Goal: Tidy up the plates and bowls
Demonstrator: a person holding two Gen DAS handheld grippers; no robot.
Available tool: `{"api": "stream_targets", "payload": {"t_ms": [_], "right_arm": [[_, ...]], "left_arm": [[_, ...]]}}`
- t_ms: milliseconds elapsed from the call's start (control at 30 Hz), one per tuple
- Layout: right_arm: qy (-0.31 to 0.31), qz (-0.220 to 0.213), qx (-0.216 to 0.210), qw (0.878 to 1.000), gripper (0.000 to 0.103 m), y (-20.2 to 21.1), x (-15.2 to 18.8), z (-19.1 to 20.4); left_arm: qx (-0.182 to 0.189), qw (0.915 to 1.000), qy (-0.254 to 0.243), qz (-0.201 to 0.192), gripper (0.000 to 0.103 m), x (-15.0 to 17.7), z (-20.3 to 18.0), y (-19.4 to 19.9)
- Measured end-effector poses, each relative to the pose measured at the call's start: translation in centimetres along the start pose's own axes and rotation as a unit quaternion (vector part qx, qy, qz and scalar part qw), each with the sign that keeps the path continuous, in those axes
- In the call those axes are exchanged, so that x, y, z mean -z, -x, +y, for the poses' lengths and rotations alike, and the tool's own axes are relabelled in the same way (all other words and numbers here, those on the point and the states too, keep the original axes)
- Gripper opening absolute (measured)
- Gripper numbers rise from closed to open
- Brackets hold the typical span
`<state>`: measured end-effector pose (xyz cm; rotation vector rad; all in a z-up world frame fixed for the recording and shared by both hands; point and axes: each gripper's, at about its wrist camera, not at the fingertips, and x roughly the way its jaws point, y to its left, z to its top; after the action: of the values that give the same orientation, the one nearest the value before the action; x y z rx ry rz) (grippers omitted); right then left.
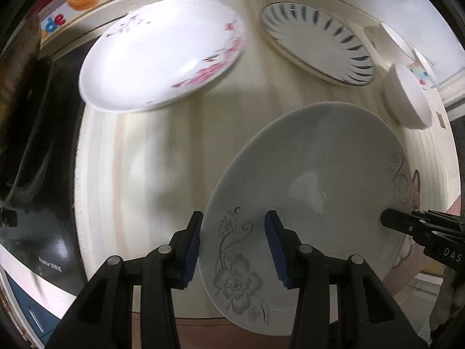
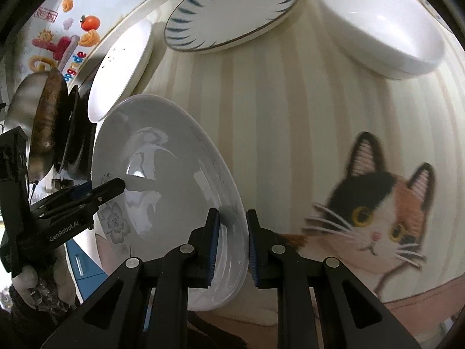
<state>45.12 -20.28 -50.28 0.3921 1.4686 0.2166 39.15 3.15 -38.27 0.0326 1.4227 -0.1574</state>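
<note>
Plate with grey flowers hangs between my two grippers above the striped cloth — my left gripper pinches its near rim, my right gripper clamps the opposite rim, apparently tight.

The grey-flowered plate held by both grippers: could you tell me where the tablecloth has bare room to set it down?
Bare striped tablecloth lies below the pink-flowered plate and the blue-dashed plate, left of the grey-flowered plate. The far right is crowded: a white bowl sits close beside the blue-dashed plate.
</note>
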Motion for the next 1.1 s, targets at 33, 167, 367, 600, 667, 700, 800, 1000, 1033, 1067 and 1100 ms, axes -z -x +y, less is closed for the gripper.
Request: {"api": "stream_targets", "payload": {"t_ms": [33,167,367,600,667,700,800,1000,1033,1067,1100], "right_arm": [[-0.003,-0.002,0.001,1.000,0.020,0.2,-0.2,0.3],[-0.016,-0.010,0.001,1.000,0.020,2.0,0.2,-1.5],[-0.040,-0.023,0.006,0.999,0.020,4.5,0.6,-5.3],[-0.072,-0.028,0.007,0.997,0.020,5.2,0.6,-10.3],[-0.074,-0.025,0.006,0.997,0.020,4.9,0.4,-10.6],[-0.075,-0.024,0.008,0.997,0.020,4.8,0.4,-10.8],[-0.075,-0.018,0.001,0.997,0.020,4.4,0.0,-11.3],[-0.068,-0.003,0.000,0.998,0.020,3.6,-0.1,-11.7],[-0.068,-0.001,-0.001,0.998,0.020,3.5,0.0,-11.8],[-0.066,0.001,-0.001,0.998,0.020,3.4,0.0,-11.7],[-0.063,0.003,-0.001,0.998,0.020,3.3,0.0,-11.7]], "left_arm": [[0.001,1.0000,-0.003,-0.001,0.041,0.0,-0.6,0.1],[0.008,0.9998,-0.016,-0.002,0.041,-1.0,-4.1,-0.1],[0.014,0.9991,-0.039,-0.001,0.041,-2.8,-9.3,-1.4],[0.004,0.9983,-0.056,0.014,0.040,-3.7,-13.0,-3.6],[0.001,0.9984,-0.054,0.018,0.040,-3.7,-13.7,-4.3],[-0.003,0.9983,-0.055,0.019,0.040,-3.9,-14.0,-4.6],[-0.015,0.9984,-0.052,0.017,0.040,-4.3,-14.8,-5.2],[-0.033,0.9981,-0.050,0.009,0.040,-4.3,-15.8,-5.5],[-0.038,0.9979,-0.051,0.006,0.040,-4.4,-16.1,-5.6],[-0.040,0.9978,-0.052,0.004,0.040,-4.2,-16.1,-5.6],[-0.041,0.9979,-0.051,0.002,0.040,-4.2,-16.3,-5.6]]}}
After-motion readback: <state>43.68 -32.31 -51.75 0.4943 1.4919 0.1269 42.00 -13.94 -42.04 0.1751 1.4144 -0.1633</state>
